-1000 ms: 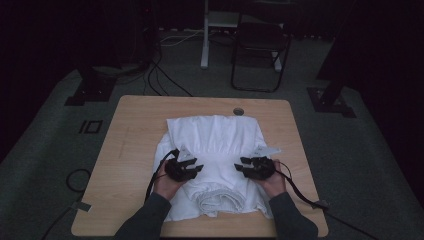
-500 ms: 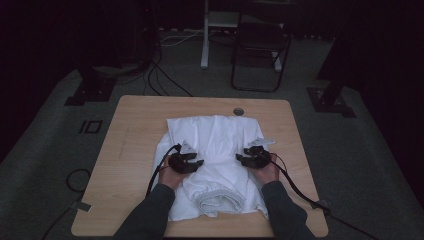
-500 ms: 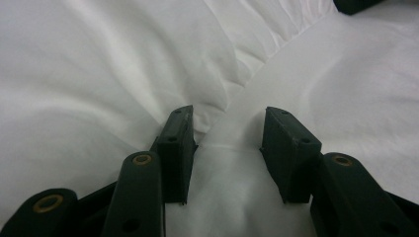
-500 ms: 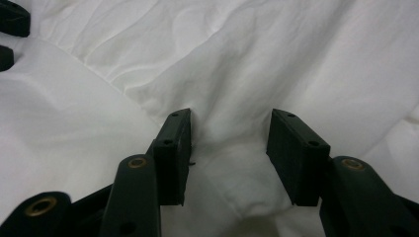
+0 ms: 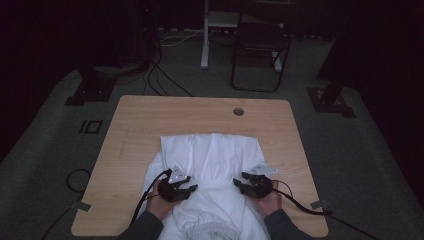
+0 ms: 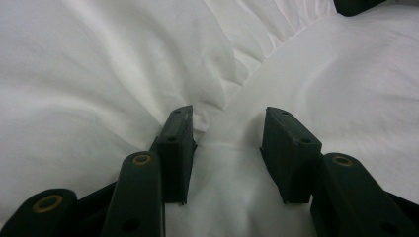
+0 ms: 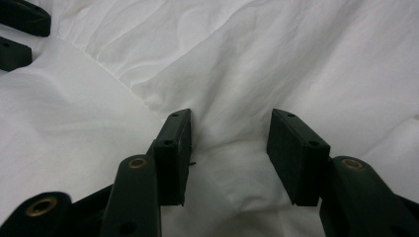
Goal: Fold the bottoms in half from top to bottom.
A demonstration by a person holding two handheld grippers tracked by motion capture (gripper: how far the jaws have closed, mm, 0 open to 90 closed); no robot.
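**White garment under 2 hand-held grippers**

Dark room, grey floor, wooden table [image 5: 150, 120] in the high view. A white garment [image 5: 210, 150] lies on the table's near half. The left gripper [image 5: 187, 188] and right gripper [image 5: 240, 184] rest on it, well apart.

Left gripper view: both jaws stand partly apart, having just been opening, with a garment [image 6: 99, 74] fold between them.

Right gripper view: jaws likewise partly apart, just opened further, with garment [image 7: 296, 59] cloth bunched between them.
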